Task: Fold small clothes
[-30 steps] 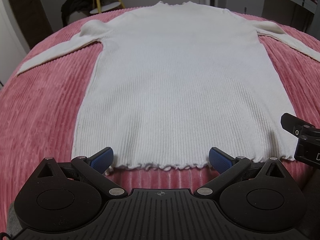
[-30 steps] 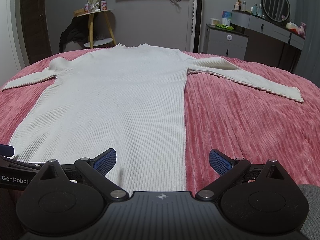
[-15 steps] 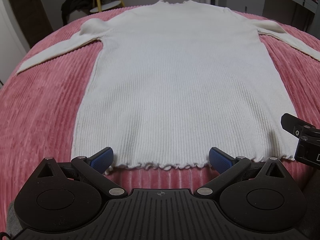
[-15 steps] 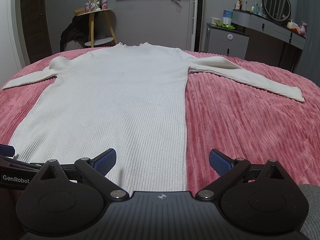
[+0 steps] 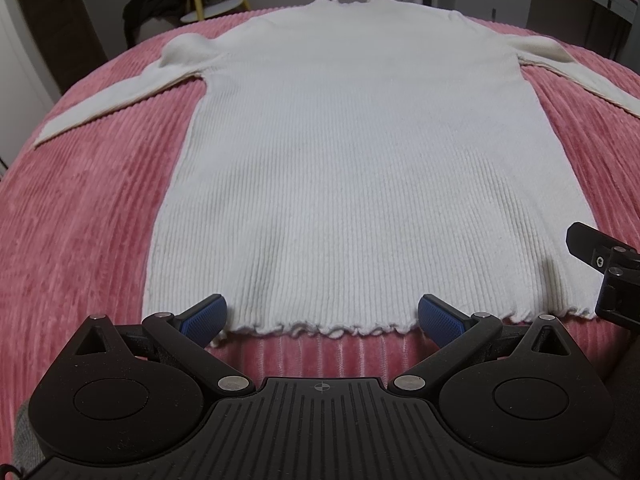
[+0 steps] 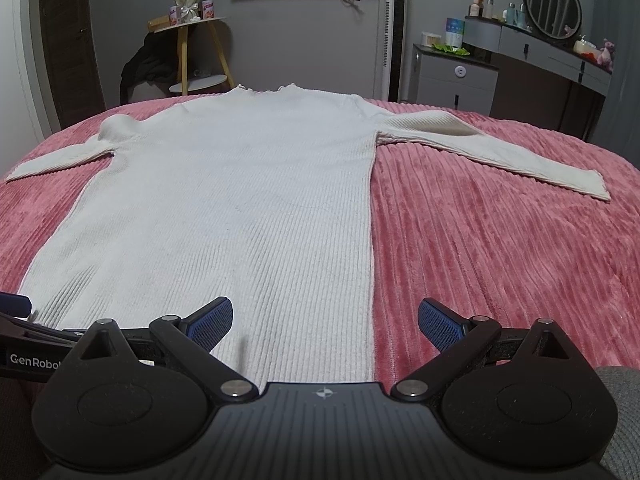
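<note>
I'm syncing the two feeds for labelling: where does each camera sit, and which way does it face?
Left wrist: on the left gripper, at the sweater hem, facing its collar; its open fingers show.
Right wrist: on the right gripper, above the hem's right corner, facing the dresser; its open fingers show.
Shared: the sweater on the pink bedspread, and part of the other gripper.

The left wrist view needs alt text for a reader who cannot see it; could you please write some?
A white ribbed sweater lies flat and unfolded on a pink corduroy bedspread, sleeves spread, frilled hem nearest the camera. The open left gripper sits at the hem, holding nothing. Part of the right gripper shows at the right edge.
</note>
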A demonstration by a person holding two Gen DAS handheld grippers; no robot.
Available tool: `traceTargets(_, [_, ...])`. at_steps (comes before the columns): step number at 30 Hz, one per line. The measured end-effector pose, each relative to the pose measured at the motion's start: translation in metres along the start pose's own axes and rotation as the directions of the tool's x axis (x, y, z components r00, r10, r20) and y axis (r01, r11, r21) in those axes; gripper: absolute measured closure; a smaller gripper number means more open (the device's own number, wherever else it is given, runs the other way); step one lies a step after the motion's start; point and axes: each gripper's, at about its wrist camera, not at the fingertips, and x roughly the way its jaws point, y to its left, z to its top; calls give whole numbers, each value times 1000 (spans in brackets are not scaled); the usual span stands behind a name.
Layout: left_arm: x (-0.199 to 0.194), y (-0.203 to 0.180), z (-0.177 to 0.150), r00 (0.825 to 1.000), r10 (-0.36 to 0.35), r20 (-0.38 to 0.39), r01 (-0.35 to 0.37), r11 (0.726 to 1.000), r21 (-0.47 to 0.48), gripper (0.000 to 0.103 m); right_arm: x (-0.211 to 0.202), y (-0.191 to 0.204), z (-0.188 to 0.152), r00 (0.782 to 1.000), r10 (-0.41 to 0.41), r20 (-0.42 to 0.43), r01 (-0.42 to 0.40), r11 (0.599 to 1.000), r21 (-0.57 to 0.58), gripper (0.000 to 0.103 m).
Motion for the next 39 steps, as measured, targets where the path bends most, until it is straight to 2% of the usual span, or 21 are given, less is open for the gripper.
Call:
traceTargets(24, [2,-2,1,1000,2,-10,-2,1000,-1,0,1,-3,2,1000,24,-13,-23,999,22,4])
traceTargets(28, [1,0,2,1000,4,2,-4,1000,-12,0,-1,-7,4,997,71,-8,-70,996,45,4])
traceTargets(31, [-1,2,4,1000,5,21,-4,1000,-25,0,-3,-15,6,991,130,27,-132,988,84,4])
traceTargets(33, [-1,1,5,1000,8,21,-8,1000,-27,0,-1,-20,8,985,170,21,-171,978,118,4])
traceTargets(36, [0,1,7,1000,9,20,-9,1000,-28,0,7,-30,10,967,255,-26,-245,949,199,4])
traceTargets(39, [0,1,9,999,14,32,-13,999,-29,0,14,-47,17,948,313,-48,-283,905,316,4])
